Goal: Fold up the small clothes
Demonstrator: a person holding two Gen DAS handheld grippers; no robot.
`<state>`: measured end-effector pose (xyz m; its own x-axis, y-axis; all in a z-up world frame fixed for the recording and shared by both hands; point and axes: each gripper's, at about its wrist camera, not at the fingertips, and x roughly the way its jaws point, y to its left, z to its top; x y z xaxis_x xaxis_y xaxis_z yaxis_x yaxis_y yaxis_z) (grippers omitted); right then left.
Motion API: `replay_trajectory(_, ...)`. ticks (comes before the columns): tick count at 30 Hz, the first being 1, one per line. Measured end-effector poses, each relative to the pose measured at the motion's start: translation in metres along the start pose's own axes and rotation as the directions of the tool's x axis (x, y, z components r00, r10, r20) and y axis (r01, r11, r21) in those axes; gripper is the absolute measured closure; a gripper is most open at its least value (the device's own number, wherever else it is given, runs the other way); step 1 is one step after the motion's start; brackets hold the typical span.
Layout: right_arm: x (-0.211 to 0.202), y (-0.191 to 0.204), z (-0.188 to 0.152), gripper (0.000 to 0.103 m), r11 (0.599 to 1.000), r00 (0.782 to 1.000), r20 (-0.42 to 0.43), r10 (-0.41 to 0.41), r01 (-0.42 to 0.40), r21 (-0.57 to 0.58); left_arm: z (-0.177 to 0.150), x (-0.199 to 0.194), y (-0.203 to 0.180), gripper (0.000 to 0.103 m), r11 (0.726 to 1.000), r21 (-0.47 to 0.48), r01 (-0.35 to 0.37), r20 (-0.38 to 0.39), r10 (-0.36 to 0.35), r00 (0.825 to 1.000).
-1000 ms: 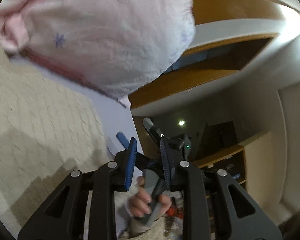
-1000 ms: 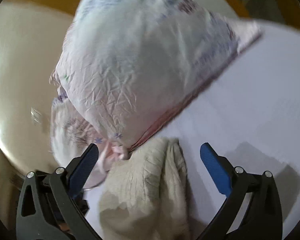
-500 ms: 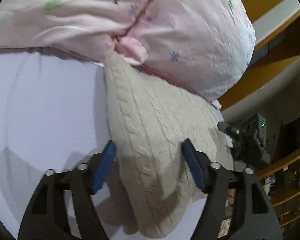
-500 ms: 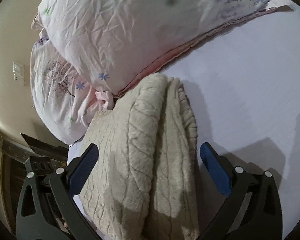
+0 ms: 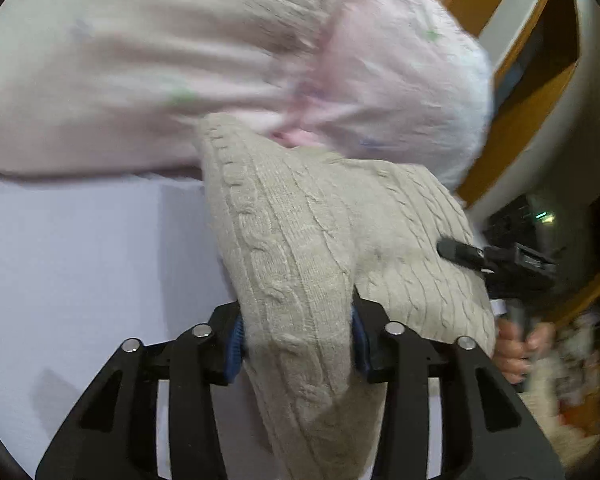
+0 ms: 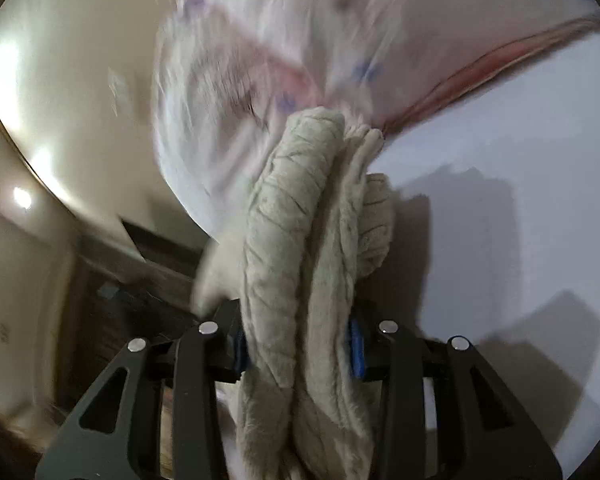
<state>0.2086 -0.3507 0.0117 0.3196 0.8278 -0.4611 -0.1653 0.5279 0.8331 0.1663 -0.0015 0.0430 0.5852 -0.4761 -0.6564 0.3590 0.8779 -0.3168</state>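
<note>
The beige cable-knit sweater (image 5: 300, 248) is clamped by the left gripper (image 5: 298, 340) jaws. Its bunched folds (image 6: 300, 280) are clamped by the right gripper (image 6: 298, 346) jaws, beside 2 pink pillows (image 5: 400, 80).

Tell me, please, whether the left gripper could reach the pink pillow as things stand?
Probably not: the left gripper is shut on the cream knit sweater, whose bunched fabric fills its jaws and lies between it and the pink pillow.

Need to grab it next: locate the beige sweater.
The sweater is bunched in both grippers, left and right, against the pink pillow.
</note>
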Motion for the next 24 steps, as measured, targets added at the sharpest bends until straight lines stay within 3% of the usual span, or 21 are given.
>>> replay_trajectory(1, 0.012, 0.005, -0.001, 0.063, 0.995, 0.996, -0.014, -0.093, 0.093, -0.040, -0.001, 0.000, 0.005, 0.051, 0.999, 0.012, -0.047, 0.006, 0.047, 0.999)
replay_trajectory(2, 0.023, 0.012, -0.003, 0.056, 0.966, 0.971, -0.001, -0.238, 0.236, -0.102, -0.003, -0.001, 0.011, 0.051, 0.996, 0.013, -0.090, 0.016, 0.090, 0.996)
replay_trajectory(3, 0.023, 0.020, -0.007, 0.048, 0.927, 0.940, 0.052, -0.338, 0.342, -0.156, -0.007, -0.008, 0.015, 0.050, 0.991, -0.003, -0.136, 0.042, 0.136, 0.990)
replay_trajectory(4, 0.017, 0.030, -0.010, 0.044, 0.882, 0.903, 0.122, -0.412, 0.429, -0.196, -0.010, -0.017, 0.018, 0.047, 0.991, -0.015, -0.130, 0.065, 0.131, 0.989)
replay_trajectory(5, 0.007, 0.044, -0.017, 0.039, 0.807, 0.835, 0.220, -0.505, 0.547, -0.223, -0.014, -0.025, 0.019, 0.044, 0.990, -0.022, -0.136, 0.083, 0.138, 0.987)
replay_trajectory(6, -0.002, 0.056, -0.023, 0.027, 0.723, 0.750, 0.310, -0.584, 0.655, -0.220, -0.019, -0.035, 0.021, 0.041, 0.987, -0.025, -0.161, 0.099, 0.162, 0.982)
replay_trajectory(8, -0.022, 0.078, -0.043, 0.015, 0.574, 0.583, 0.454, -0.674, 0.800, -0.175, -0.031, -0.048, 0.022, 0.021, 0.978, -0.028, -0.205, 0.114, 0.207, 0.972)
replay_trajectory(9, -0.032, 0.085, -0.053, 0.002, 0.527, 0.527, 0.490, -0.694, 0.836, -0.153, -0.039, -0.052, 0.020, 0.015, 0.973, -0.029, -0.230, 0.118, 0.232, 0.966)
replay_trajectory(10, -0.044, 0.087, -0.062, 0.002, 0.511, 0.508, 0.505, -0.697, 0.847, -0.147, -0.052, -0.058, 0.016, 0.007, 0.961, -0.022, -0.276, 0.112, 0.277, 0.954)
replay_trajectory(12, -0.059, 0.092, -0.084, 0.002, 0.517, 0.516, 0.477, -0.711, 0.844, -0.142, -0.070, -0.058, 0.007, 0.004, 0.939, -0.003, -0.344, 0.097, 0.343, 0.934)
replay_trajectory(13, -0.062, 0.091, -0.094, 0.002, 0.535, 0.539, 0.442, -0.717, 0.832, -0.148, -0.078, -0.056, 0.004, 0.001, 0.932, 0.004, -0.362, 0.087, 0.361, 0.929)
replay_trajectory(16, -0.052, 0.091, -0.128, 0.002, 0.690, 0.724, 0.286, -0.628, 0.687, -0.225, -0.102, -0.053, -0.007, 0.001, 0.925, 0.030, -0.379, 0.047, 0.377, 0.925)
replay_trajectory(17, -0.047, 0.089, -0.134, 0.002, 0.719, 0.752, 0.248, -0.610, 0.658, -0.225, -0.104, -0.049, -0.010, 0.001, 0.925, 0.040, -0.378, 0.032, 0.377, 0.926)
replay_trajectory(18, -0.040, 0.088, -0.140, 0.002, 0.735, 0.767, 0.218, -0.604, 0.641, -0.221, -0.108, -0.044, -0.013, 0.001, 0.921, 0.058, -0.384, 0.019, 0.384, 0.923)
replay_trajectory(20, -0.019, 0.088, -0.149, 0.002, 0.742, 0.774, 0.173, -0.609, 0.633, -0.219, -0.111, -0.037, -0.016, 0.001, 0.913, 0.079, -0.401, 0.012, 0.402, 0.916)
replay_trajectory(24, 0.010, 0.091, -0.159, 0.002, 0.716, 0.746, 0.163, -0.645, 0.665, -0.210, -0.117, -0.025, -0.016, 0.001, 0.896, 0.109, -0.430, -0.043, 0.437, 0.899)
